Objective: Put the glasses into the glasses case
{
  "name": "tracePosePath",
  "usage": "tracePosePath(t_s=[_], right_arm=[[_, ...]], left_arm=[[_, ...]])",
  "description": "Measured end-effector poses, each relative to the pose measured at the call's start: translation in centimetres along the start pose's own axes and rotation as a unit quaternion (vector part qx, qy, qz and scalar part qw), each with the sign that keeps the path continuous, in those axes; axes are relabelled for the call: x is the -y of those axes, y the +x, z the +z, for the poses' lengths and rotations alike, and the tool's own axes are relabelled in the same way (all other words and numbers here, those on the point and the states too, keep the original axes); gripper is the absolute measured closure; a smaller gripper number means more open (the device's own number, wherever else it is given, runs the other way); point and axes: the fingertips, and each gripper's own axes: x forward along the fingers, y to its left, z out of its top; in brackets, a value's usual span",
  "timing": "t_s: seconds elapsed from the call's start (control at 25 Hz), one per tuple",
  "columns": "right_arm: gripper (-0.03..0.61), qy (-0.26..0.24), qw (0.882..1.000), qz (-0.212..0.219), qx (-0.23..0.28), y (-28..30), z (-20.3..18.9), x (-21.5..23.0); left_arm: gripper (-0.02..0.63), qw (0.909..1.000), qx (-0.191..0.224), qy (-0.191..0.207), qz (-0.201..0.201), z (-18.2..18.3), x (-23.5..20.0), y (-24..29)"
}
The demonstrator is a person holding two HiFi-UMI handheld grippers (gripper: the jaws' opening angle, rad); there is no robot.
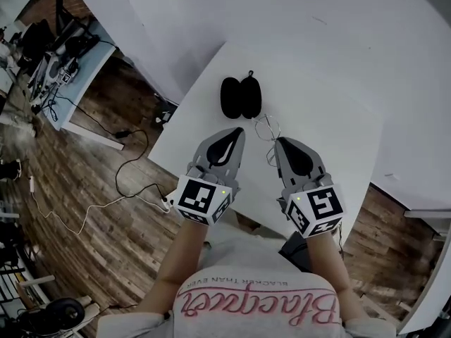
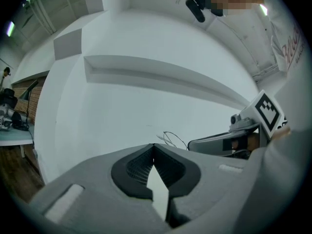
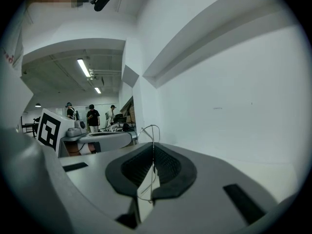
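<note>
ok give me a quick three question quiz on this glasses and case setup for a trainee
1. Multiple choice: what is between the jaws of the right gripper? A) the glasses B) a cable C) nothing
2. True or false: in the head view, the glasses case lies nearer the person than both grippers.
3. Fill in: the left gripper has its jaws ___, with nothing between them.

Key
1. A: the thin wire frame runs between the closed jaws.
2. False: the case lies beyond the gripper tips on the white table.
3. shut
</note>
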Motion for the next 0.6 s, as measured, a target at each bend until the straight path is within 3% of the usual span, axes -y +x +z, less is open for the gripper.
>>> tracePosePath(t_s=[0.6], right_arm=[[0.565, 0.008, 0.998, -0.062, -0.02, 11.7, 0.5, 1.1]], left_arm=[[0.609, 0.9985, -0.018, -0.001, -0.052, -0.7, -10.2, 5.4]])
